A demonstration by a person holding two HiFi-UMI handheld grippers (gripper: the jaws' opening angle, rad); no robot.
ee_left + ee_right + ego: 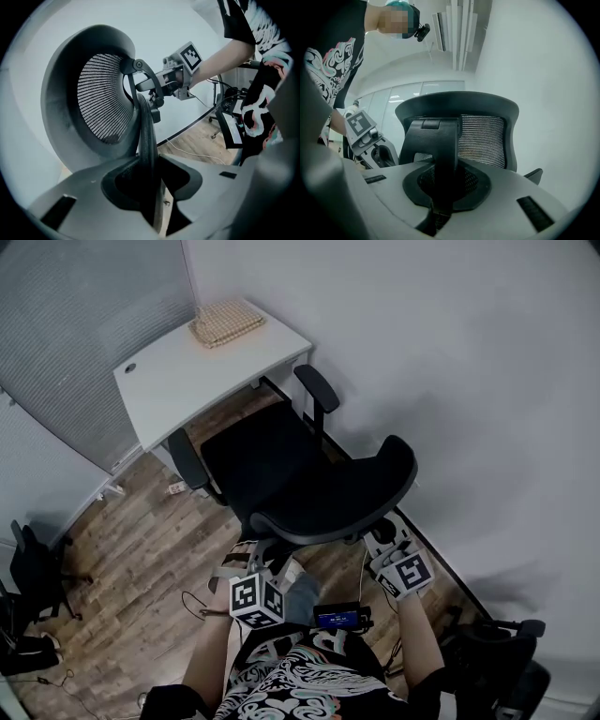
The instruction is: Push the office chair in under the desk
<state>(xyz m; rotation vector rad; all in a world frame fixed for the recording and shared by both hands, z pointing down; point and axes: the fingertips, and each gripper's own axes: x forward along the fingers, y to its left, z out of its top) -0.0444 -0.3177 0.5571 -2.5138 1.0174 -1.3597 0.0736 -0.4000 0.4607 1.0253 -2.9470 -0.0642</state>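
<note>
The office chair (300, 474) stands out on the wooden floor (141, 549) with its mesh backrest (342, 498) toward the person and its seat (258, 457) out in the open, not under the desk (150, 423). Only the seat's front edge comes near the desk's rim. At the rear of the chair, the left hand-held gripper (151, 187) is clamped on the black support bar (146, 140) that runs up behind the backrest, which fills the gap between its jaws. The right hand-held gripper (440, 187) is closed the same way on the rear frame of the chair, on the broad black bracket (436, 140). Beyond the chair's seat, a woven mat (227, 322) lies on the white tabletop (202, 371) at its far end. To the chair's left stands a second dark chair (33, 568), and a thin cable (192, 601) lies on the floor near the person's left forearm (211, 652).
</note>
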